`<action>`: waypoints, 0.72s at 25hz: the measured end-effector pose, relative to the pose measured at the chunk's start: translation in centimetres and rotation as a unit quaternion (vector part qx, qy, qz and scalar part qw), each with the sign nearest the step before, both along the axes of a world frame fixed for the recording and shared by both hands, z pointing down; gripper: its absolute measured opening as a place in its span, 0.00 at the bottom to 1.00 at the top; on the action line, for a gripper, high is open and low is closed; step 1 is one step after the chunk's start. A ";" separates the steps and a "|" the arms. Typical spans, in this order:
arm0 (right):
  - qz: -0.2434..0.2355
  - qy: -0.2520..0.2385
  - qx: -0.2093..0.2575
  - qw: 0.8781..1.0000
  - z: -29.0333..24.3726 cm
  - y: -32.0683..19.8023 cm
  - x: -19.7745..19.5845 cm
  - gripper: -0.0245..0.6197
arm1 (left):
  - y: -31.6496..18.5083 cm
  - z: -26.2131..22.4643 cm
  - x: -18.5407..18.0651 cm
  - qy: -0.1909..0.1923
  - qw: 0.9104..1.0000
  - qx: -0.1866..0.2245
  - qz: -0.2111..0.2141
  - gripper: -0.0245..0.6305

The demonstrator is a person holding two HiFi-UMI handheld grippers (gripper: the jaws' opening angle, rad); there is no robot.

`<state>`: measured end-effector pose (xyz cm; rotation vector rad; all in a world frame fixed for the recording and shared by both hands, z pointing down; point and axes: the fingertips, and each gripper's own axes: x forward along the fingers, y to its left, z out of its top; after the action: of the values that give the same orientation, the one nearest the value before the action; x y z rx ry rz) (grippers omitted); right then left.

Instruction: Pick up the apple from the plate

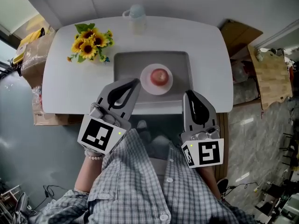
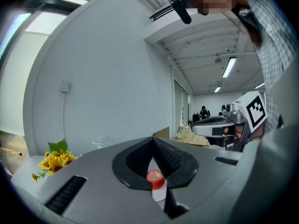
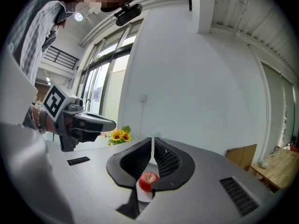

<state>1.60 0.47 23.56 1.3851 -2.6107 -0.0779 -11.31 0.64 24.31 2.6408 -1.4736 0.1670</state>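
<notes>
Tabletop (image 1: 205, 55) straight ahead of me. Tray (image 1: 126, 64) at its middle, up against the near edge — plate (image 1: 145, 84) on the tray, apple (image 1: 160, 76) on the plate. Sunflowers (image 1: 88, 41) on the tabletop's left, behind and left of the tray. Cup (image 1: 135, 14) at the far edge, behind the tray. My left tool (image 1: 133, 83) just left of the plate; right tool (image 1: 188, 94) at the tray's near right corner. Off the tabletop — cardboard box (image 1: 32, 55) to the left, wooden board (image 1: 271, 76) to the right.
</notes>
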 end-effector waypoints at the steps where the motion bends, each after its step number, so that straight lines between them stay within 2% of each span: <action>1: 0.003 0.002 -0.002 1.000 0.2 -0.3 -0.1 0.09 | -0.4 0.2 -0.3 -0.001 1.000 0.002 0.000 0.05; 9: 0.028 0.021 -0.027 0.999 1.6 -1.8 -0.3 0.09 | -1.8 1.5 -1.4 0.009 1.000 -0.024 0.010 0.05; 14: 0.034 0.031 -0.043 0.998 2.3 -2.6 0.0 0.09 | -2.7 3.4 -2.0 -0.014 0.998 -0.053 0.003 0.05; 18: 0.021 0.033 -0.050 0.998 2.6 -3.6 -0.7 0.09 | -3.1 4.2 -3.1 -0.016 0.997 -0.071 -0.012 0.05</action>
<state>0.88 -3.17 26.14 1.3776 -2.4951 0.0112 -14.45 -2.51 28.55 2.5186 -1.4434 0.3023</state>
